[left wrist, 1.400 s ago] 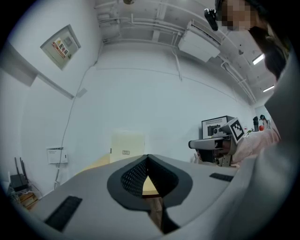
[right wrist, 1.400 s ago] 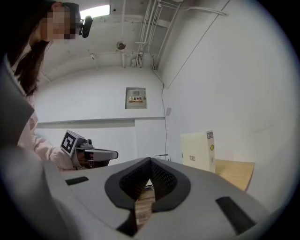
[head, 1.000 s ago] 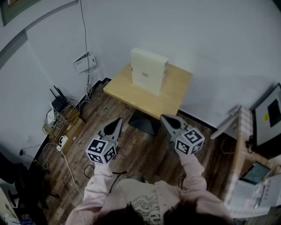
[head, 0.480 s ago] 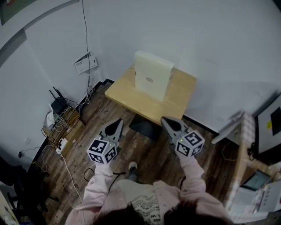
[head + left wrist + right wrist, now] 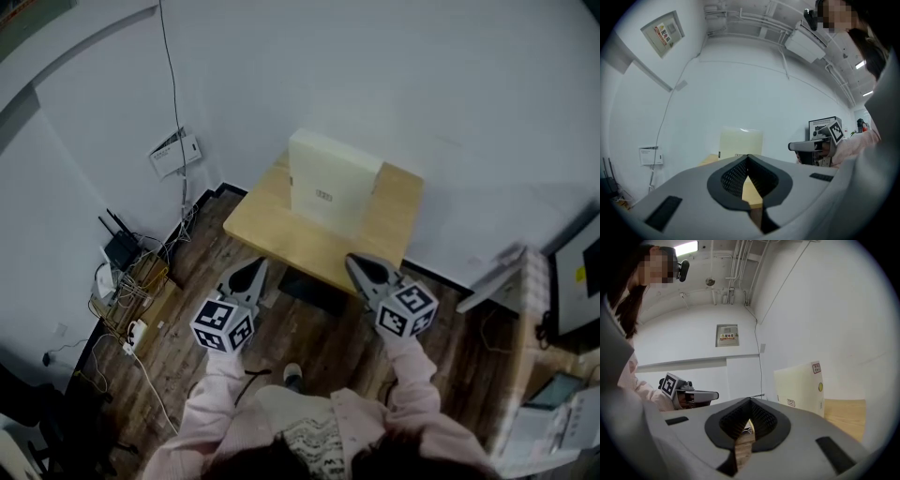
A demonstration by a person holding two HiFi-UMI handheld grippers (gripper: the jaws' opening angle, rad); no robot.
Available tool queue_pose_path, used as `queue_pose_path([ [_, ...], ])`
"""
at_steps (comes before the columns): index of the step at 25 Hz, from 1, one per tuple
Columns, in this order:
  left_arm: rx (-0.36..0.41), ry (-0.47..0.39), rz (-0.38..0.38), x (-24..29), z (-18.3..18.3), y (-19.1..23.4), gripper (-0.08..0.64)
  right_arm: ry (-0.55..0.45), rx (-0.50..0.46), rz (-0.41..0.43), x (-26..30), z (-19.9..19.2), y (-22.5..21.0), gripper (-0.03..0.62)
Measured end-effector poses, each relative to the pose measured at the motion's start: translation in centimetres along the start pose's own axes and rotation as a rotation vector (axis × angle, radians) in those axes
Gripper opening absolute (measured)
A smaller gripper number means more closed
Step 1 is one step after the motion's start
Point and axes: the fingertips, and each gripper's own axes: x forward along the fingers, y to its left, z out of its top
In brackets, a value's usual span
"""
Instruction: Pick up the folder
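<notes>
Drawing nearer the folder [image 5: 333, 183] standing on the counter [image 5: 272, 230]; left gripper [image 5: 251, 272] and right gripper [image 5: 361, 265] pinched together, empty; grasp not yet begun.

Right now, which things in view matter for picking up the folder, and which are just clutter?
Job: folder standing on the table; left tongs and right tongs, both shut and empty.
Clutter: router, floor cables, white wall box, monitor.
</notes>
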Motion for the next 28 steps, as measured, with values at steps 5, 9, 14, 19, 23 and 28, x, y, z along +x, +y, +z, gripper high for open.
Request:
queue_pose_path([
  [5, -0.004, 0.004, -0.034, 2.5, 0.0, 2.4, -0.008, 0.017, 0.009, -0.015, 2.6, -0.7, -1.1, -0.003],
  [9, -0.005, 0.009, -0.066, 4.2, 0.0, 4.3, -0.008, 0.010, 0.006, -0.041, 4.5, -0.3, -2.5, -0.003],
  [14, -0.007, 0.020, -0.087, 5.4, -0.8, 6.7, -0.008, 0.003, 0.016, -0.075, 6.7, -1.0, -3.4, -0.003],
  [19, -0.010, 0.031, -0.100, 6.7, -1.3, 7.8, -0.009, 0.014, 0.030, -0.085, 7.5, -1.7, -4.1, -0.002],
  [23, -0.013, 0.034, -0.119, 7.9, -1.5, 7.8, -0.008, 0.015, 0.031, -0.098, 7.7, -1.7, -5.2, -0.002],
  [28, -0.025, 0.037, -0.125, 10.1, -1.6, 8.2, -0.008, 0.017, 0.033, -0.104, 8.2, -1.4, -7.2, -0.003],
])
